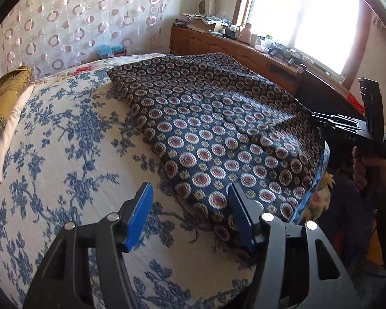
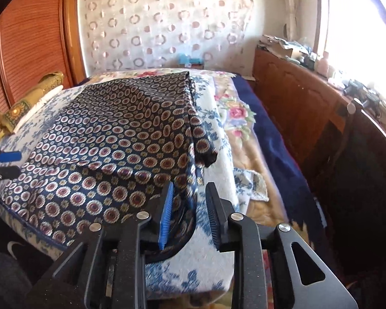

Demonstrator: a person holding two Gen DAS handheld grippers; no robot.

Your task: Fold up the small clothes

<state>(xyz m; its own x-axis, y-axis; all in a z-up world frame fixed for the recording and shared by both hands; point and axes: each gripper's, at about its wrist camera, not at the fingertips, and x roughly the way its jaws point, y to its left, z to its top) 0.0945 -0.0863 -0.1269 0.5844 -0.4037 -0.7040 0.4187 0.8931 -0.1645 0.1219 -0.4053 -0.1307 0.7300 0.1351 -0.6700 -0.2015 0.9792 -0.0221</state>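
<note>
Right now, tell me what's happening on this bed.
A person with a handheld gripper in each hand is folding a dark navy garment with a medallion print, spread on the blue-and-white floral bedspread. The left gripper hangs open over the garment's near edge, gripping nothing. The right gripper is open too, its fingers straddling the garment's edge at the bed's corner. Part of the cloth already lies doubled over, but neither gripper has closed on it.
</note>
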